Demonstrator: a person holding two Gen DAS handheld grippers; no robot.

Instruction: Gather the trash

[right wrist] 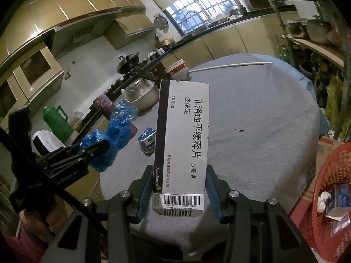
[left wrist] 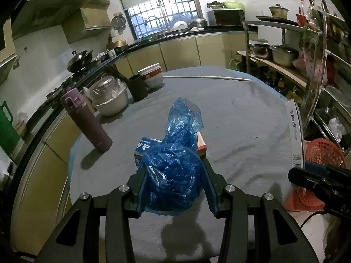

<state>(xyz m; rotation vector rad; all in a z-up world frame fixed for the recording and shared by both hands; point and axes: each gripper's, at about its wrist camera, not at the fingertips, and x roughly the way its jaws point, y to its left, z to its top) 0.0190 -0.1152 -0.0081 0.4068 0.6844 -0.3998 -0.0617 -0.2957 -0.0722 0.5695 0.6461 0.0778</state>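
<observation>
My left gripper (left wrist: 174, 188) is shut on a crumpled blue plastic bag (left wrist: 173, 175), held just above the grey table (left wrist: 241, 120); the same bag (right wrist: 114, 131) shows at the left in the right wrist view. Behind the bag lie a small blue-and-white carton (left wrist: 145, 148) and a red-edged box (left wrist: 201, 145) on the table. My right gripper (right wrist: 178, 188) is shut on a white medicine box (right wrist: 182, 140) with black print, held upright over the table's near edge. That box (left wrist: 295, 131) appears at the right in the left wrist view.
A red mesh basket (right wrist: 329, 186) with a small box and white paper stands off the table's right side. A purple flask (left wrist: 85, 120), a covered pot (left wrist: 109, 97), a dark cup with chopsticks (left wrist: 137, 86) and stacked bowls (left wrist: 152, 74) crowd the table's far left. A white stick (left wrist: 208, 77) lies at the back.
</observation>
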